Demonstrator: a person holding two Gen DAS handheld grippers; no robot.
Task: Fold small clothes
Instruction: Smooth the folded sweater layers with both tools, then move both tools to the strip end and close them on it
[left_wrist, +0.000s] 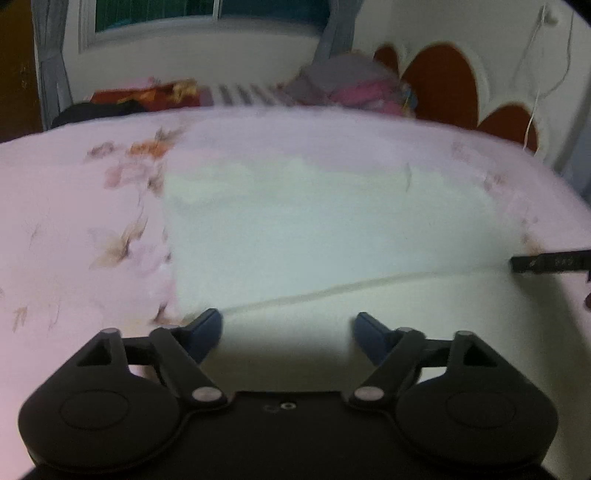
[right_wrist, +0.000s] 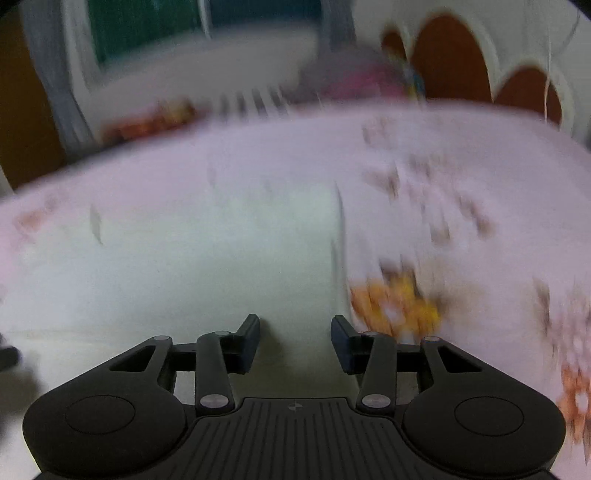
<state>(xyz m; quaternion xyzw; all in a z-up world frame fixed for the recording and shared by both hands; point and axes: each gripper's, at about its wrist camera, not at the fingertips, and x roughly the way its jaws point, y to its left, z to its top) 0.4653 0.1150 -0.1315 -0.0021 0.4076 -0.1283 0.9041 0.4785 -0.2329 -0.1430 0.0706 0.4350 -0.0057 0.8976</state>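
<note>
A cloth (left_wrist: 314, 229) lies on the bed (left_wrist: 74, 229), clothes pile (left_wrist: 354, 85) behind.

The left gripper (left_wrist: 288, 328) is built of matte black plastic: two rounded housings with circular recesses, linked arms pinned by silver rivets, and dark blue fingers (left_wrist: 205, 332). A small screw hole is seen in its flat centre plate. The right gripper (right_wrist: 295, 336) is shaped alike, but its centre plate is ribbed and marked with a small round emblem; its fingers (right_wrist: 249, 341) appear nearly black.
</note>
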